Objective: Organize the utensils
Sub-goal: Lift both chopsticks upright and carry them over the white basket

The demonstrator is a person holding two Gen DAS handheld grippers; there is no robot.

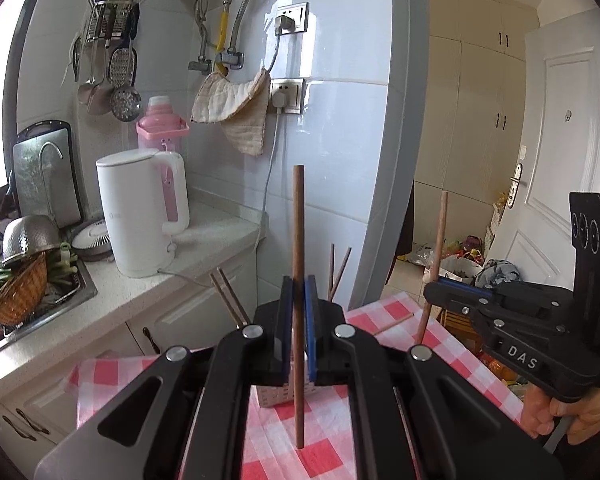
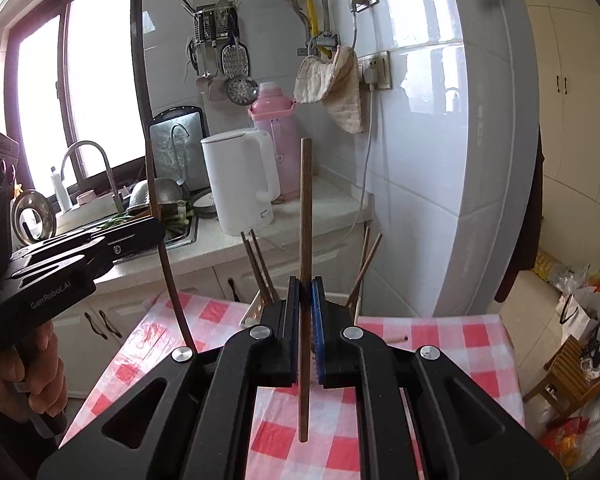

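Note:
My left gripper (image 1: 299, 292) is shut on a brown wooden chopstick (image 1: 299, 240) that stands upright, above the red-checked tablecloth (image 1: 320, 452). My right gripper (image 2: 305, 292) is shut on another upright brown chopstick (image 2: 305, 220). Each gripper shows in the other's view, the right one (image 1: 436, 286) with its chopstick (image 1: 438, 248), the left one (image 2: 156, 232) with its chopstick (image 2: 168, 268). A white perforated holder (image 1: 276, 394) stands on the table just beyond the jaws, also in the right wrist view (image 2: 252, 312), with several chopsticks (image 2: 260, 268) leaning in it. One light chopstick (image 2: 396, 338) lies on the cloth.
A white kettle (image 1: 140, 212) and a pink thermos (image 1: 160, 124) stand on the counter (image 1: 204, 240) behind the table. A sink (image 1: 40, 300) with a basket and colander is at the left. A small wooden stool (image 2: 568, 376) and bags lie on the floor to the right.

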